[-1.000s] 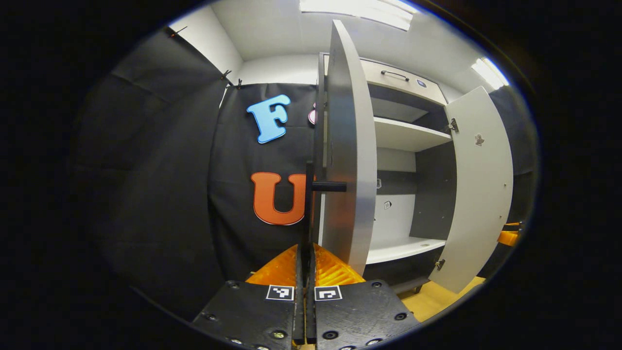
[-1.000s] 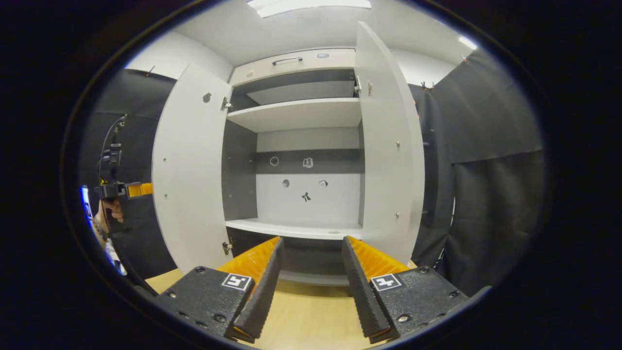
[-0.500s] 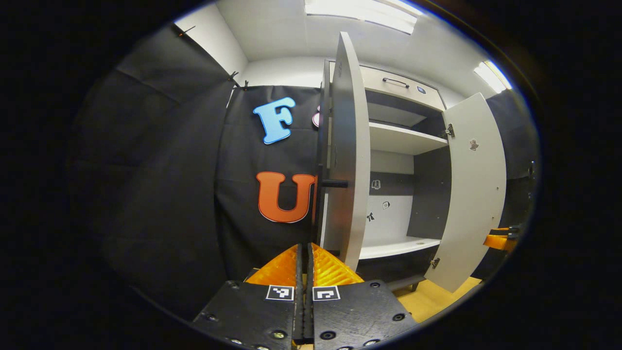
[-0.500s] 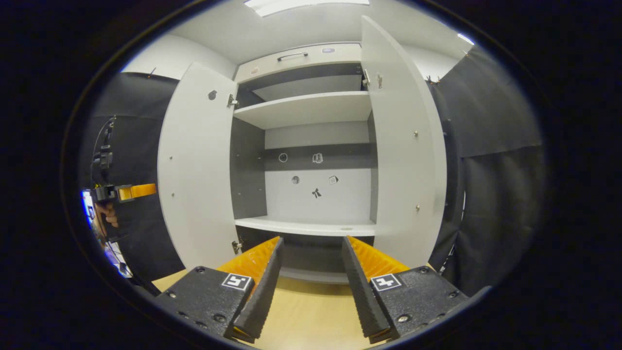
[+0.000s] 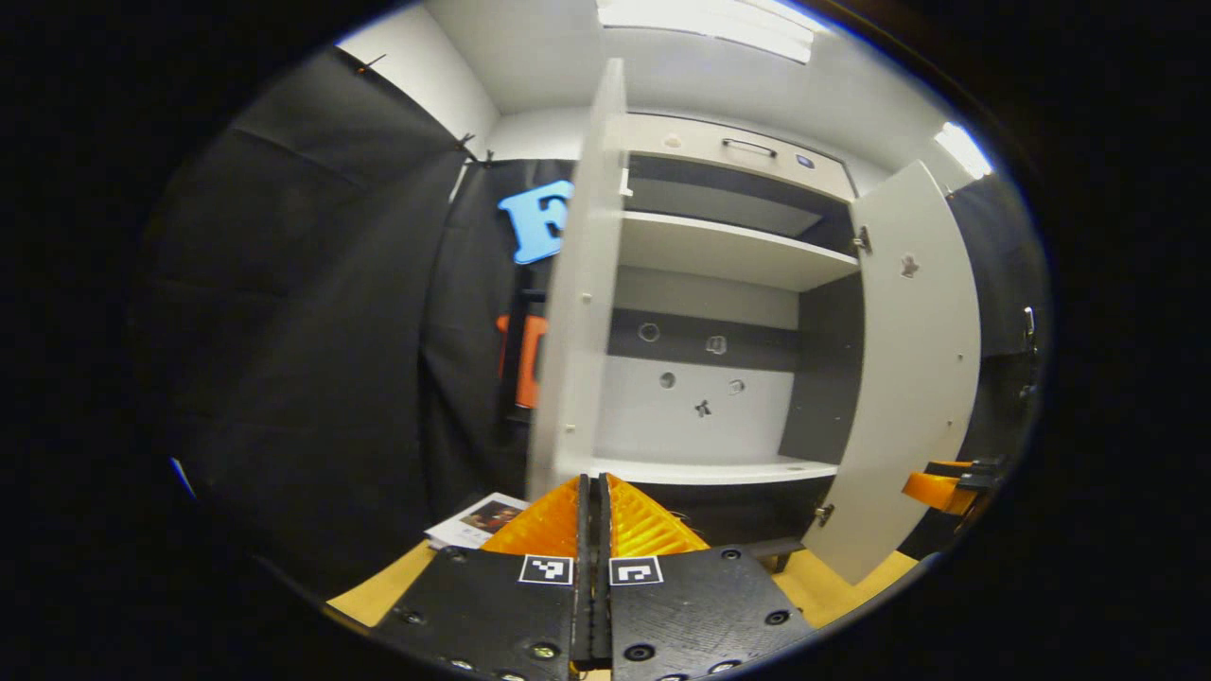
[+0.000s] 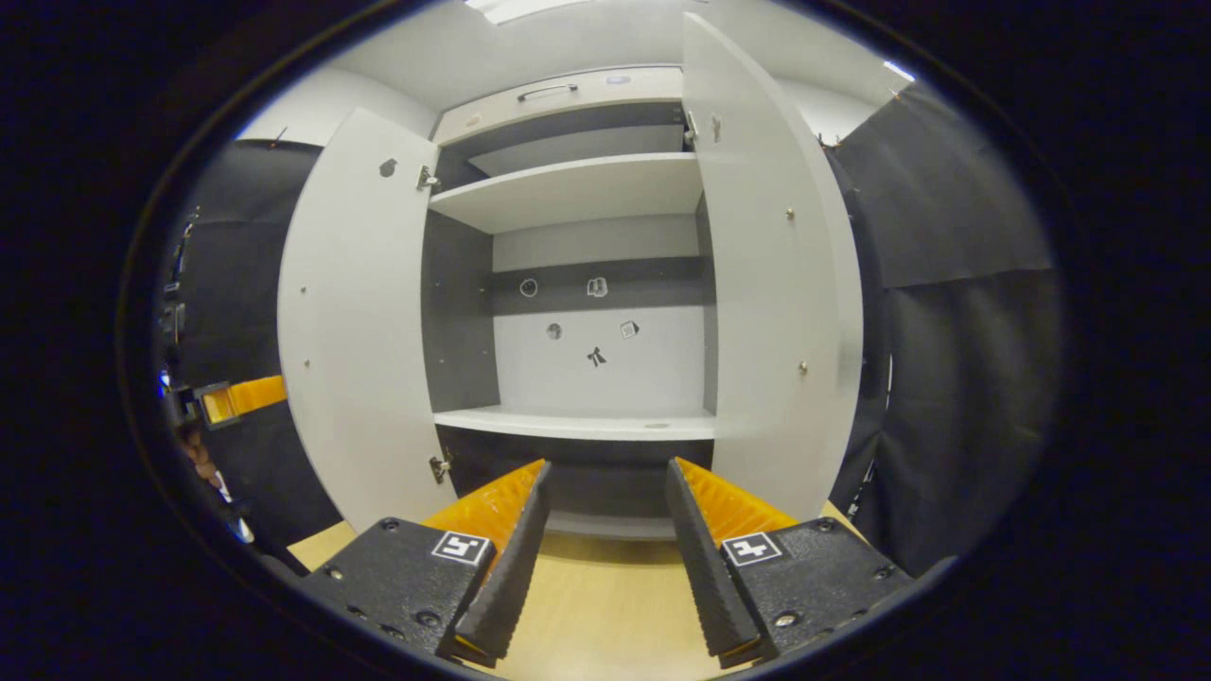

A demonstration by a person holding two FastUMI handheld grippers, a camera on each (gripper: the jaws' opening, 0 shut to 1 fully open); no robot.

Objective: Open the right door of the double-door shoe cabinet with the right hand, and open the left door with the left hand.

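Observation:
The white double-door shoe cabinet [image 5: 700, 468] stands with both doors swung wide, showing bare shelves. In the left gripper view the left door [image 5: 579, 284] is nearly edge-on just ahead, its dark handle [image 5: 516, 355] on the far side, and the right door [image 5: 913, 350] hangs out at the right. My left gripper [image 5: 594, 487] is shut with nothing between its fingers, short of the left door. In the right gripper view the left door [image 6: 355, 322] and right door [image 6: 781, 284] frame the inside. My right gripper [image 6: 605, 470] is open, facing the lower shelf [image 6: 577, 424].
The cabinet stands on a pale wooden floor [image 6: 596, 615]. A printed leaflet [image 5: 473, 518] lies on it by the left door's foot. Black cloth walls close in on both sides. A drawer with a handle [image 5: 747, 145] tops the cabinet. The other gripper [image 6: 236, 397] shows left of the left door.
My left gripper has drawn back from the left door's handle and turned right, now facing the cabinet's inside. The right gripper has stayed open and shifted only slightly.

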